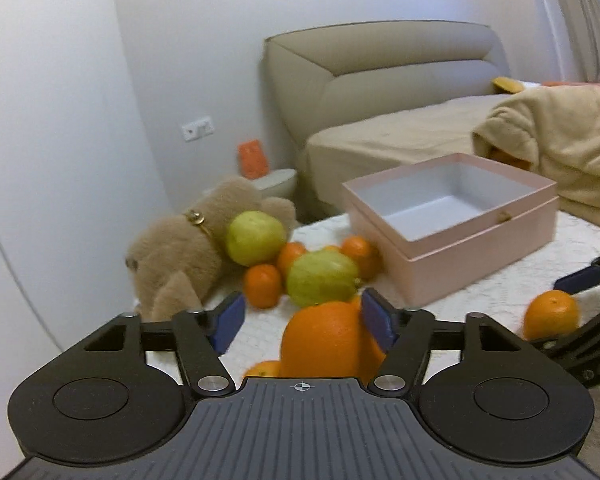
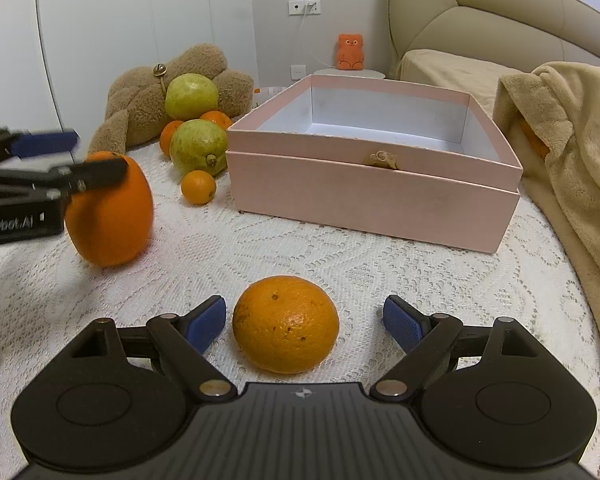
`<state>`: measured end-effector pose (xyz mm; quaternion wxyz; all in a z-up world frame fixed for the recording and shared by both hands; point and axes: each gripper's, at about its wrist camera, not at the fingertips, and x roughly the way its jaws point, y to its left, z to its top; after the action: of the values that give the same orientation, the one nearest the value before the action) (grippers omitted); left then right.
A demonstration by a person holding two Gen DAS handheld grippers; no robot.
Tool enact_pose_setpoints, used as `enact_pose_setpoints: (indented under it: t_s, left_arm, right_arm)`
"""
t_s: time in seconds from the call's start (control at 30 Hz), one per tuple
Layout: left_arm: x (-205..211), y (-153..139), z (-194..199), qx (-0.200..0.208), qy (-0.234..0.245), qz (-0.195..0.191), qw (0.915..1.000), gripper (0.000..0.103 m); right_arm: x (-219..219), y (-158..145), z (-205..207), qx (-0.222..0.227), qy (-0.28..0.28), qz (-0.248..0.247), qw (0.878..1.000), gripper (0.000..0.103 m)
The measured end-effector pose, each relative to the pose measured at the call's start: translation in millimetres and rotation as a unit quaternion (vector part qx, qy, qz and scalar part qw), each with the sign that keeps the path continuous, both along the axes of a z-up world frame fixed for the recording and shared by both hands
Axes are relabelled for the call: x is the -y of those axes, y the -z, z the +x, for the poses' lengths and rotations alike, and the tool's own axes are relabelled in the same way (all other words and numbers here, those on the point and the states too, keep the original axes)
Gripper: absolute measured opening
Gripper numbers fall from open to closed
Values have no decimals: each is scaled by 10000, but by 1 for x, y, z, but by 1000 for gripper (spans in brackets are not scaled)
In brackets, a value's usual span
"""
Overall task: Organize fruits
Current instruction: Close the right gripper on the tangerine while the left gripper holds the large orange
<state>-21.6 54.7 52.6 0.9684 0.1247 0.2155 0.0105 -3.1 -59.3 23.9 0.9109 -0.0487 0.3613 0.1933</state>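
My left gripper (image 1: 302,318) brackets a big orange (image 1: 324,340): right pad touching it, left pad clear, so not gripped. My right gripper (image 2: 304,322) is spread wide around a second orange (image 2: 286,324) lying on the lace cloth (image 2: 380,272), pads off it. Pink box (image 2: 372,196) stands open beyond. Two guavas and small oranges are heaped beside the teddy (image 2: 140,96), left of the box.
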Motion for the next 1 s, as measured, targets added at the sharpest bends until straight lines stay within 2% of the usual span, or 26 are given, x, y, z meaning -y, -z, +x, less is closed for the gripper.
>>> enact_pose_setpoints:
  t_s: [0.03, 0.2, 0.3, 0.63, 0.83, 1.0]
  left_arm:
    - [-1, 0, 0, -61, 91, -127, 9999, 63]
    - [4, 2, 6, -280, 362, -317, 9985, 63]
    - [3, 3, 15, -574, 435, -702, 9949, 64]
    - [2, -1, 38, -985, 499, -685, 9915, 64]
    - [-2, -8, 60, -1493, 683, -719, 9838, 64]
    - [1, -14, 71, -1854, 879, -526, 9773, 64]
  right_arm:
    - [0, 0, 0, 2, 1, -3, 10000, 87]
    - [-1, 0, 0, 11, 2, -15, 10000, 87]
    - [-1, 0, 0, 13, 1, -12, 10000, 87]
    - [-1, 0, 0, 21, 3, -5, 10000, 87]
    - [-1, 0, 0, 28, 4, -14, 10000, 87]
    - [-1, 1, 0, 30, -12, -29, 10000, 88]
